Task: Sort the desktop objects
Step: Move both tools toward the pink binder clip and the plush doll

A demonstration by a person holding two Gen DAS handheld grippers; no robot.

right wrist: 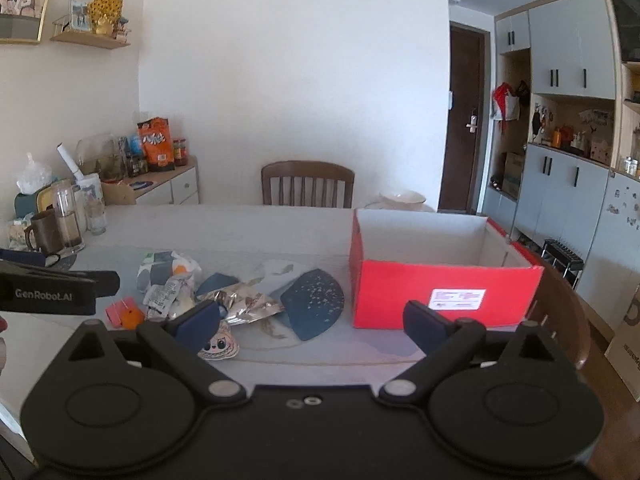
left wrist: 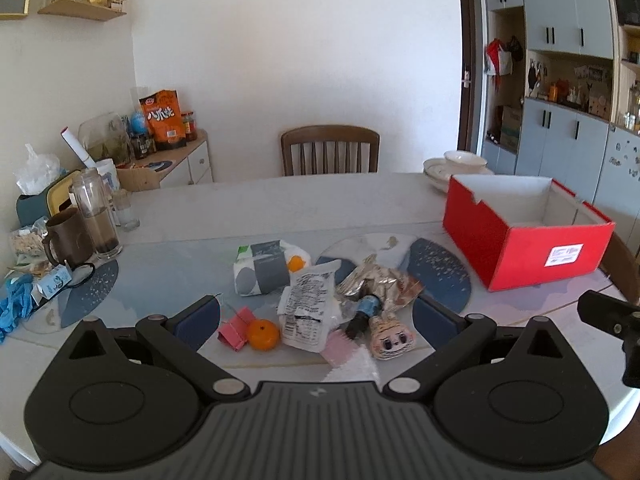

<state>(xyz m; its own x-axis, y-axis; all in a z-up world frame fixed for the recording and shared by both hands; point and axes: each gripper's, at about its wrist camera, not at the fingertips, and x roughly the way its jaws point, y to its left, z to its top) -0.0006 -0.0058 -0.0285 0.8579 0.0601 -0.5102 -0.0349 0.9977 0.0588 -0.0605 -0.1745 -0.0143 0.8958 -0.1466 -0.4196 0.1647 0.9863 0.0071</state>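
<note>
Clutter is heaped on the pale desk (left wrist: pixel 280 208) beside an open red cardboard box (left wrist: pixel 552 254).

Both the left hand-held gripper (left wrist: pixel 316 318) and right hand-held gripper (right wrist: pixel 312 322) are held wide, gripping nothing (a small orange mandarin (left wrist: pixel 262 334) lies between the left fingers).

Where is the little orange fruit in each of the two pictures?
Left wrist view: the orange fruit lies low and left of centre, beside the pink clip, between the open fingers of the left gripper.
Right wrist view: the fruit sits at lower left, just left of the right gripper and its left finger.
Shared landmark: the red box, on the table to the right of the pile in both views.
</note>
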